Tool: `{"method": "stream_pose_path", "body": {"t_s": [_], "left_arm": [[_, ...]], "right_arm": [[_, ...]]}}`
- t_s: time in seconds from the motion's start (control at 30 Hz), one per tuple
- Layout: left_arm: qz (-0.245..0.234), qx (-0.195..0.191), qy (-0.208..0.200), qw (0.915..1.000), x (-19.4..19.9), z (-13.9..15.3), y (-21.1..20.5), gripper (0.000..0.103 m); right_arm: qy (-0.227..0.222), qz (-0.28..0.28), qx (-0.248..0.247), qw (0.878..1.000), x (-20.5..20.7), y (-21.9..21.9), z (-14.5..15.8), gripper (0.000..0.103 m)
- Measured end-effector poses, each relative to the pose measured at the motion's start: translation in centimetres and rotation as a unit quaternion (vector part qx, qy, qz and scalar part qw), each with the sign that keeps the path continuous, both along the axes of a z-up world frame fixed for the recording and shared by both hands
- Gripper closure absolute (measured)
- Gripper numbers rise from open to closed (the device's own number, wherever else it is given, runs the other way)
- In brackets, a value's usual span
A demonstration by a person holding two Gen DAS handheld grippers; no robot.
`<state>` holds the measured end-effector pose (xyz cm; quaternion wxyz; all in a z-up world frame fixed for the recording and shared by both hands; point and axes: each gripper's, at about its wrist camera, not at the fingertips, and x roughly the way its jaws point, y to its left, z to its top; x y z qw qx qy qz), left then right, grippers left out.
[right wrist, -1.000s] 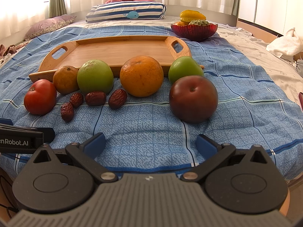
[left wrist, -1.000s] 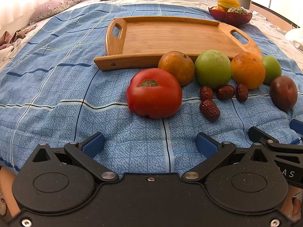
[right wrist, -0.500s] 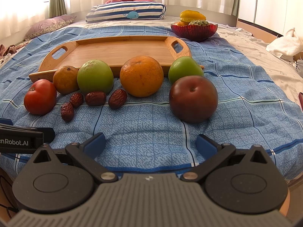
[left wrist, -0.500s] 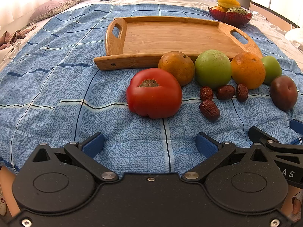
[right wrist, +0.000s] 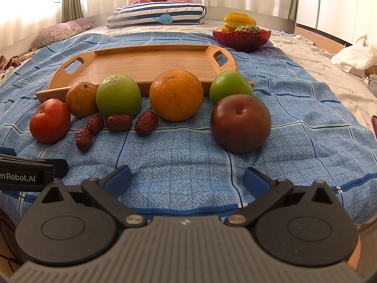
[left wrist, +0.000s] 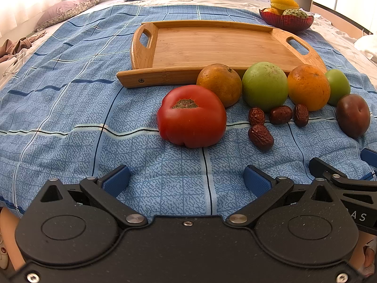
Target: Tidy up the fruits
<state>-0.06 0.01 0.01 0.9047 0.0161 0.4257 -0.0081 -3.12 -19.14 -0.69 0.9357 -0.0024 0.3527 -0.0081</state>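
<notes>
Left wrist view: left gripper (left wrist: 187, 179) wide open and empty before the tomato (left wrist: 192, 116) — centre the pads, close gently — right gripper (right wrist: 187, 179) likewise open facing the dark plum (right wrist: 240, 123); tray (left wrist: 221, 47) bare.

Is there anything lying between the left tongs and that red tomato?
Nothing visible. Only bare blue bedspread lies between the open left tongs and the tomato. Past the tomato, a brownish orange sits against the near rail of the wooden tray, partly blocking a straight path in.
</notes>
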Motion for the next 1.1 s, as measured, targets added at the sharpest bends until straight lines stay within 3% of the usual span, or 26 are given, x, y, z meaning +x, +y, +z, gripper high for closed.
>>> {"method": "stream_pose_path", "body": {"t_s": [0.57,1.1], "left_arm": [[-0.006,0.003,-0.007,1.0000,-0.2,0.2,0.0,0.000],[-0.041,-0.003,-0.016,0.9990,-0.4,0.1,0.9,0.000]], "right_arm": [[-0.003,-0.001,0.002,1.000,-0.2,-0.1,0.0,0.000],[-0.024,0.016,0.004,1.000,-0.6,-0.4,-0.4,0.000]]}}
